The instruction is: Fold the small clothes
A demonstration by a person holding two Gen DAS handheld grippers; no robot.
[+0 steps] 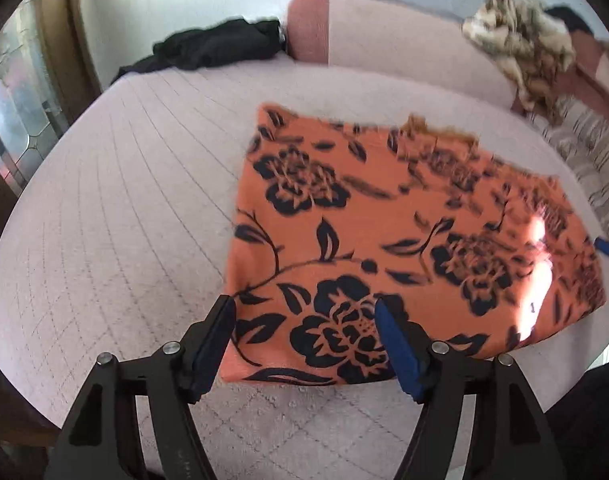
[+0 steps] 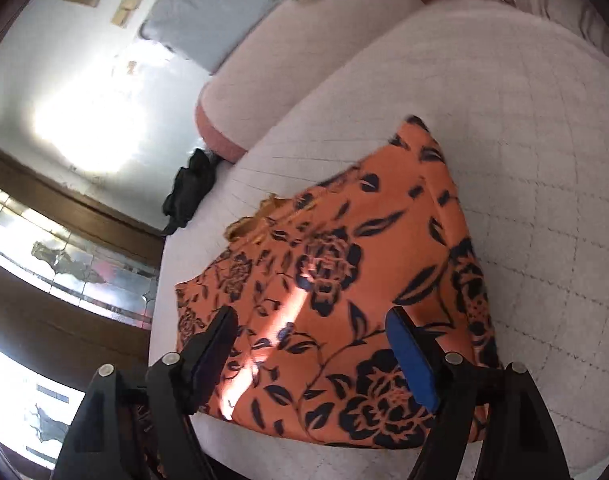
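An orange garment with black flowers [image 1: 384, 232] lies folded flat on the pale quilted bed [image 1: 124, 220]. My left gripper [image 1: 304, 308] is open and empty, hovering over the garment's near left corner. A blue fingertip of the other gripper [image 1: 608, 248] shows at the garment's right edge. In the right wrist view the same garment [image 2: 344, 280] lies below my right gripper [image 2: 312, 320], which is open and empty above its near edge.
A black garment [image 1: 212, 46] lies at the bed's far left, also in the right wrist view [image 2: 188, 188]. A pink bolster [image 1: 384, 36] runs along the back. A beige patterned cloth [image 1: 524, 44] lies at the far right. A door with glass [image 2: 64, 264] stands beside the bed.
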